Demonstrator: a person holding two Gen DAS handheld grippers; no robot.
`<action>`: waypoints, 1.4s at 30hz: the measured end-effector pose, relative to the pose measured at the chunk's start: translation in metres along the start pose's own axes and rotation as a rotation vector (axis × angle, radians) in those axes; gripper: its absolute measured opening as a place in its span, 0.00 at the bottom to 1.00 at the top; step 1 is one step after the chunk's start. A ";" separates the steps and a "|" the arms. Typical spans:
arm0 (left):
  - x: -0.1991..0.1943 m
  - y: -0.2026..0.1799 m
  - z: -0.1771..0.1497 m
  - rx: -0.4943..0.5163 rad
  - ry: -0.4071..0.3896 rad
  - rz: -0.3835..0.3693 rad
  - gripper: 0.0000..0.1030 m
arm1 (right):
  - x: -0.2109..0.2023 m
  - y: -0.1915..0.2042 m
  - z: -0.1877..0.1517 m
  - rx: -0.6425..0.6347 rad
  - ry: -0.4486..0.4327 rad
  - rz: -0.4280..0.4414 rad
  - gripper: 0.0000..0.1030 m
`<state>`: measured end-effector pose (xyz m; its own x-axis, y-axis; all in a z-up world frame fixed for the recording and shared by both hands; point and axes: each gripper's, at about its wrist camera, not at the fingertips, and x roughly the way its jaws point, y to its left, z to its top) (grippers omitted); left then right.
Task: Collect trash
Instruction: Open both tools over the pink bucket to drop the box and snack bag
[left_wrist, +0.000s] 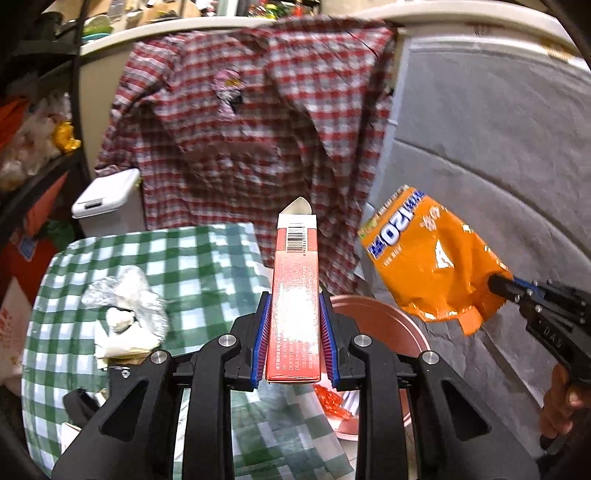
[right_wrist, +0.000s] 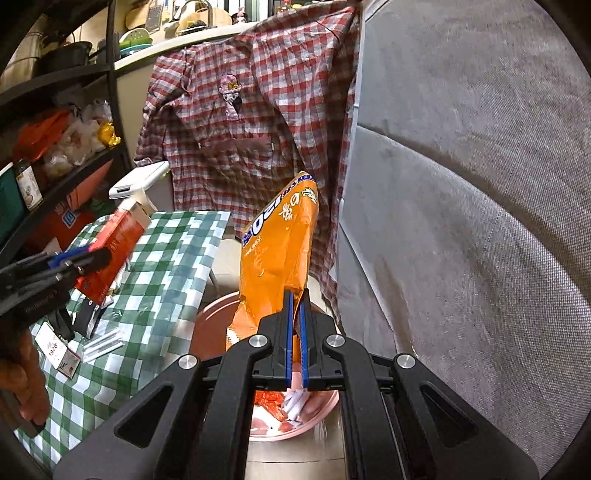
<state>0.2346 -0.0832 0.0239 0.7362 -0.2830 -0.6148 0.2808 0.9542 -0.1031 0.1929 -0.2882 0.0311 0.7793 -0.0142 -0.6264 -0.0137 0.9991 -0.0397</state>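
The orange bag (right_wrist: 275, 251) is pinched shut in the right gripper (right_wrist: 295, 332), hanging over the pink bin (right_wrist: 325, 406). The left gripper (left_wrist: 294, 332) squeezes a red box (left_wrist: 295, 288) above the checked table (left_wrist: 207, 258), with the bin at its 4 o'clock. The floppy bag might slip and miss. Only the right view shows trash inside the bin and small packs on the table at 9 o'clock.

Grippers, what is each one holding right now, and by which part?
Left gripper clamps the red box across its long sides, near its lower end. Right gripper pinches the orange bag by a bottom corner.
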 end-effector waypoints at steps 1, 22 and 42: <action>0.003 -0.004 -0.001 0.011 0.008 -0.002 0.25 | 0.001 -0.002 0.000 0.009 0.007 -0.001 0.03; 0.035 -0.047 -0.009 0.072 0.075 -0.072 0.25 | 0.022 0.001 -0.006 0.005 0.111 -0.019 0.38; 0.009 -0.035 -0.002 0.056 0.031 -0.061 0.39 | 0.002 0.008 0.001 0.003 0.003 0.000 0.38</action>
<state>0.2298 -0.1193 0.0205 0.6974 -0.3362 -0.6330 0.3591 0.9282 -0.0973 0.1949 -0.2799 0.0298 0.7772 -0.0144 -0.6291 -0.0118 0.9992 -0.0374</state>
